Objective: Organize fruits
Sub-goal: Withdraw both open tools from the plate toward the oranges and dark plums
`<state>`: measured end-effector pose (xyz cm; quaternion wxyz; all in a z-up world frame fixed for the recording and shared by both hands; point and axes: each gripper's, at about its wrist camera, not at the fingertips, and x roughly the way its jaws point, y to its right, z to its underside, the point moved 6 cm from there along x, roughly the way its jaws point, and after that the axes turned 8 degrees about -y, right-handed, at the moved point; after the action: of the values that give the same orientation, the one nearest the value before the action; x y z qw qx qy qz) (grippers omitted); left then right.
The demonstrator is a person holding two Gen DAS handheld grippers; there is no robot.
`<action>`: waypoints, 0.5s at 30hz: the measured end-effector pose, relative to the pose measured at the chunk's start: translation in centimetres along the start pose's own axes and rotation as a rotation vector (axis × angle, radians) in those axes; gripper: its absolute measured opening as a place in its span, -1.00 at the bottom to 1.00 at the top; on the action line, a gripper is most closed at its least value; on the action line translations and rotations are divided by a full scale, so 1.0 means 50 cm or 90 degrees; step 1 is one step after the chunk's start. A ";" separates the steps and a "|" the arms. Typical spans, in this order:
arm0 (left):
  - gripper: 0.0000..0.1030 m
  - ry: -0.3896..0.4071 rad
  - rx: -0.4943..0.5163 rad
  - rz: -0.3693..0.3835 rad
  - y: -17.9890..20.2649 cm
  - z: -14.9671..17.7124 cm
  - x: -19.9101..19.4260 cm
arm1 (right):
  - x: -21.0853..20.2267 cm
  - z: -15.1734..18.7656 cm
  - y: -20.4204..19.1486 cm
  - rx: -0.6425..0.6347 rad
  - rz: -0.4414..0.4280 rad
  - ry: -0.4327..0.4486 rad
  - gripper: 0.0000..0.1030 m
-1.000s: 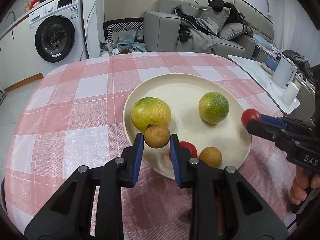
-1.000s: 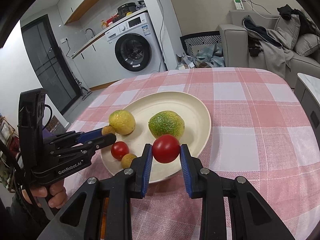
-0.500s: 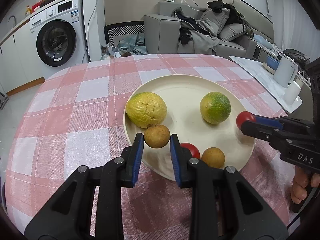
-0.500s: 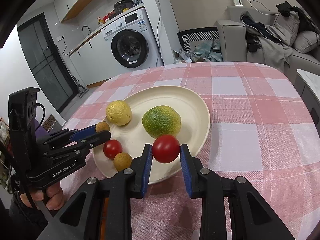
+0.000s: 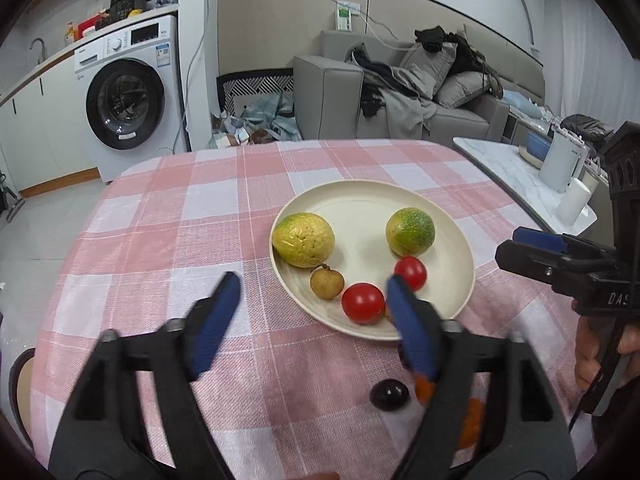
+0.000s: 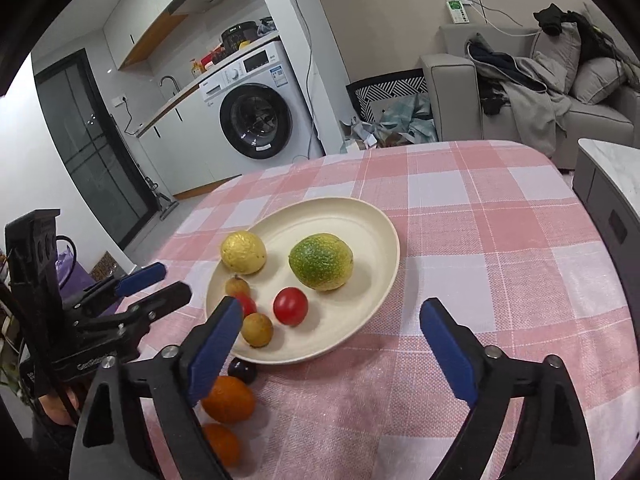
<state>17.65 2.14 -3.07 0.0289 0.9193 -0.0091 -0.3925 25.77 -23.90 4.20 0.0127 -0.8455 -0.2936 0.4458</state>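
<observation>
Fruits: split between the checked surface and the cream plate.
Nearest, off the plate: two oranges and a dark plum on the cloth just by the near rim, apparently not yet sorted.
Left hand-held gripper: jaws have just been opening, now wide, nothing between them. It hangs over the cloth at the plate's near edge.
Right hand-held gripper: jaws likewise just opened, spread wide and empty, over the plate's near rim.
On the plate, near side: two red tomatoes and two small brown fruits, clustered close. One tomato and one brown fruit lie just ahead of the opened jaws, so probably just set down.
Farther in: a yellow fruit and a green one, apart, well inside the rim, so unlikely to roll off.
Next, likely: the oranges and plum.
</observation>
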 end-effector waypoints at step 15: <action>0.98 -0.008 0.002 0.025 0.012 0.083 -0.053 | -0.021 0.054 -0.035 -0.008 -0.050 -0.038 1.00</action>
<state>12.82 1.48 -3.96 0.0353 0.9163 -0.0279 -0.3980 22.41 -23.65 3.82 0.0159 -0.8197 -0.3295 0.4683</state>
